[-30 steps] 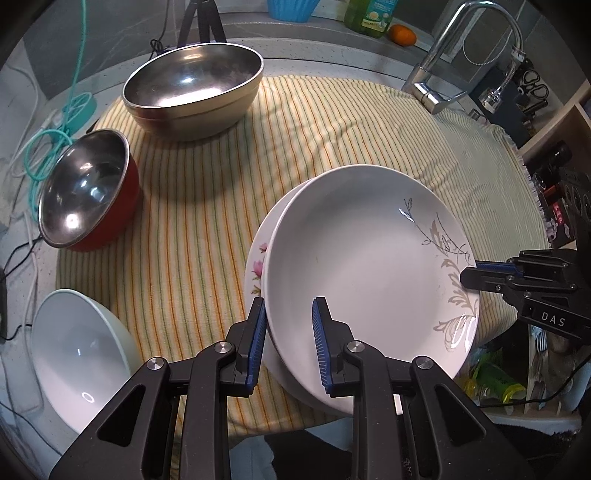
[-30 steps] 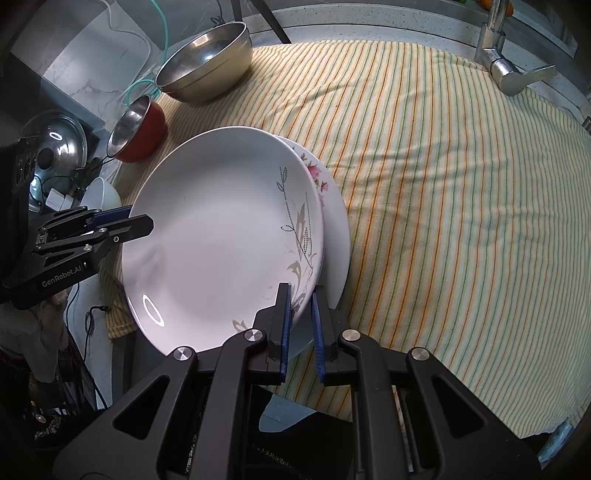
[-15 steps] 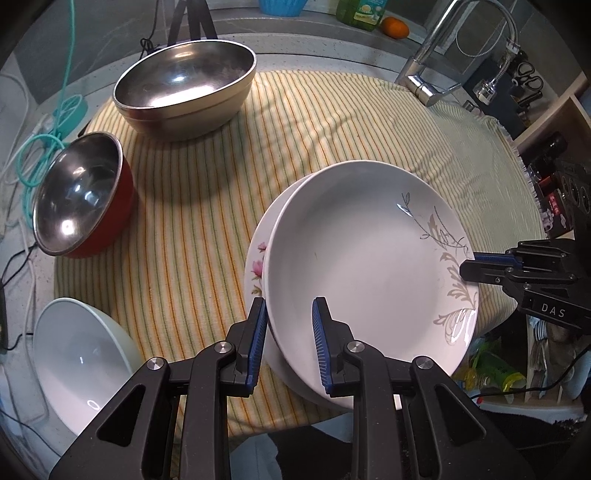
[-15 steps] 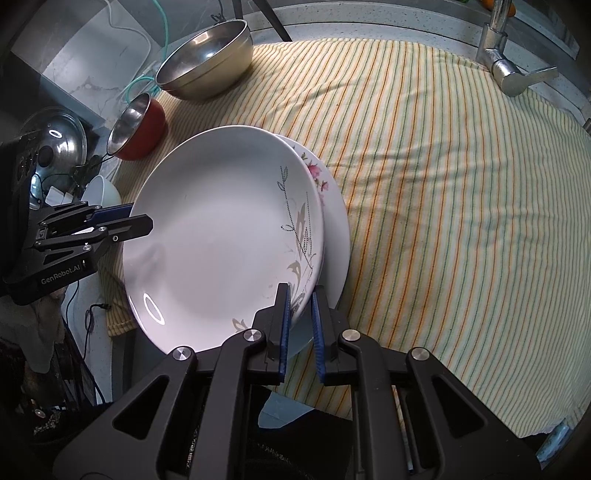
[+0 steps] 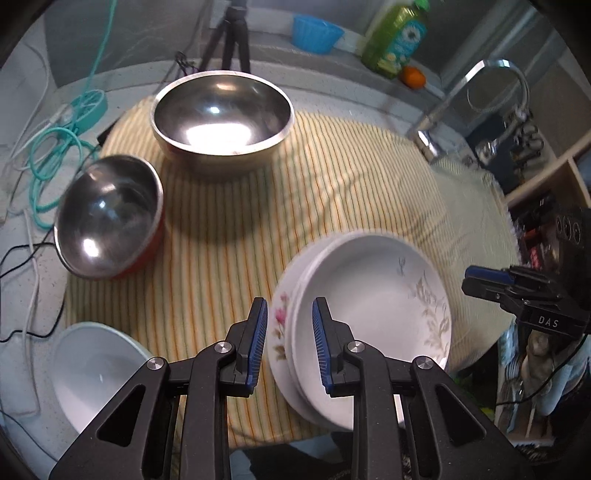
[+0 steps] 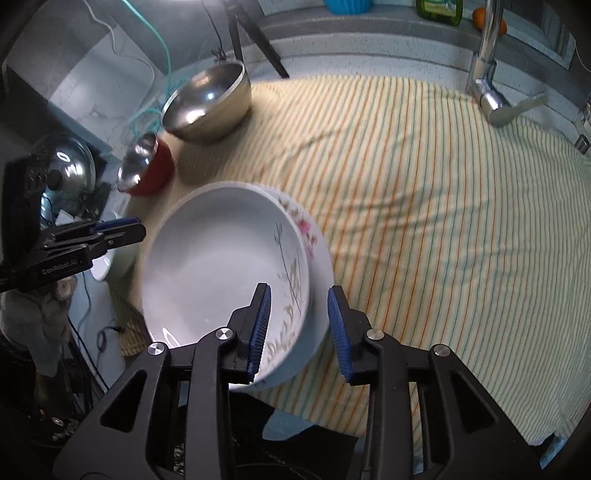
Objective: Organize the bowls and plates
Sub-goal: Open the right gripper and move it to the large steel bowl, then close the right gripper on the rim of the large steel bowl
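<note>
A white deep plate with a grey leaf print (image 5: pixel 369 295) (image 6: pixel 214 266) lies stacked on a pink-flowered plate (image 5: pixel 280 325) (image 6: pixel 314 236) at the near edge of the striped cloth (image 5: pixel 221 258). My left gripper (image 5: pixel 288 332) hovers above the stack's left rim, its jaws a little apart and gripping nothing. My right gripper (image 6: pixel 299 328) hangs over the opposite rim. Its jaws are opening and the rim shows below the gap, untouched by the pads. A large steel bowl (image 5: pixel 221 118), a red bowl with a steel inside (image 5: pixel 107 221) and a white bowl (image 5: pixel 92 369) stand to the left.
A chrome faucet (image 5: pixel 480 92) rises at the cloth's far right. A green soap bottle (image 5: pixel 395 37), a blue cup (image 5: pixel 316 31) and a tripod stand on the back ledge. Teal cable (image 5: pixel 55 147) loops at the left, and a steel pot lid (image 6: pixel 70 173) lies beyond the bowls.
Both grippers have risen off the plates' rims. The right jaws, shut on the top plate's rim before, now stand apart. The left jaws keep the same gap.
</note>
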### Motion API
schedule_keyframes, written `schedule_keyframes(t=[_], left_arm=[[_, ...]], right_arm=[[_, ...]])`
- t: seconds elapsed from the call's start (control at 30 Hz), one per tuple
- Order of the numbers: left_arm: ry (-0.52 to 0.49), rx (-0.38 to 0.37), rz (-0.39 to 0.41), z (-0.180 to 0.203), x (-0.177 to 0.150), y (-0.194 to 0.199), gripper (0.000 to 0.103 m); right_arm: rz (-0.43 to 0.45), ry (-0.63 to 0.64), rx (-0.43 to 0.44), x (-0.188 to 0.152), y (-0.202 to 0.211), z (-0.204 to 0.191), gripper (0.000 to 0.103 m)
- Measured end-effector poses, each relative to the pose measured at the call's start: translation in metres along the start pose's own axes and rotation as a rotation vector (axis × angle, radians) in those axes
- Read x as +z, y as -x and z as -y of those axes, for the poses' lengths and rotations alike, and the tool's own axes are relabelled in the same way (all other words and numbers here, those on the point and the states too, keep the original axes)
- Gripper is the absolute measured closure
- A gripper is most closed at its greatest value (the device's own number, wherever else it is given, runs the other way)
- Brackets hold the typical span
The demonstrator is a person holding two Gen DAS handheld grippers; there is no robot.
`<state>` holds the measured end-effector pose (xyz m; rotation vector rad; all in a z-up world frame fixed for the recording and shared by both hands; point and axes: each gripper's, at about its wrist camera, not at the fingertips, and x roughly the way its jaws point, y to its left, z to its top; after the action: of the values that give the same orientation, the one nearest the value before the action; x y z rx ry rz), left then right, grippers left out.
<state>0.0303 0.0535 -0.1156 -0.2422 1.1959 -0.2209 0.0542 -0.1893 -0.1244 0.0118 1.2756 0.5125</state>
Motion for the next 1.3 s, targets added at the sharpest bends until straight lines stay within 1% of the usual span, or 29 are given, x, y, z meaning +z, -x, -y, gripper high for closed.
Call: schedule_keyframes(t=[0.13, 0.23, 0.27, 0.3, 0.4, 0.5, 0.67, 0.87, 1.03, 1.17, 1.3], left_arm=[[0.061, -0.004, 0.069, -0.018, 0.024, 0.011, 0.081], [0.108, -0.009, 0.108, -0.032, 0.042, 0.016, 0.081], [0.120, -0.007, 0.121, -0.037, 0.050, 0.017, 0.080], [0.125, 0.002, 0.130, -0.039, 0.055, 0.017, 0.078], [0.160, 0.003, 0.146, -0.055, 0.076, 0.015, 0.078], [0.217, 0.014, 0.157, -0.076, 0.095, 0.011, 0.078], [0.287, 0.018, 0.140, -0.104, 0.115, -0.004, 0.078], [0.326, 0.030, 0.104, -0.121, 0.127, -0.023, 0.078], [0.319, 0.044, 0.083, -0.122, 0.133, -0.034, 0.078], [0.312, 0.050, 0.076, -0.122, 0.137, -0.040, 0.078], [0.292, 0.053, 0.066, -0.118, 0.139, -0.046, 0.078]], right_arm=[[0.073, -0.015, 0.057, 0.032, 0.016, 0.000, 0.070], [0.115, -0.013, 0.074, 0.056, 0.020, -0.004, 0.070], [0.126, -0.010, 0.087, 0.066, 0.019, -0.005, 0.070], [0.132, -0.009, 0.095, 0.075, 0.018, -0.007, 0.070], [0.131, -0.021, 0.138, 0.100, 0.011, -0.011, 0.070], [0.124, -0.027, 0.162, 0.122, -0.001, -0.014, 0.070], [0.085, -0.042, 0.202, 0.151, -0.028, -0.019, 0.070], [0.042, -0.054, 0.203, 0.173, -0.063, -0.024, 0.070], [0.018, -0.076, 0.209, 0.185, -0.087, -0.026, 0.070], [0.020, -0.077, 0.196, 0.192, -0.099, -0.027, 0.070], [0.009, -0.090, 0.205, 0.198, -0.109, -0.029, 0.070]])
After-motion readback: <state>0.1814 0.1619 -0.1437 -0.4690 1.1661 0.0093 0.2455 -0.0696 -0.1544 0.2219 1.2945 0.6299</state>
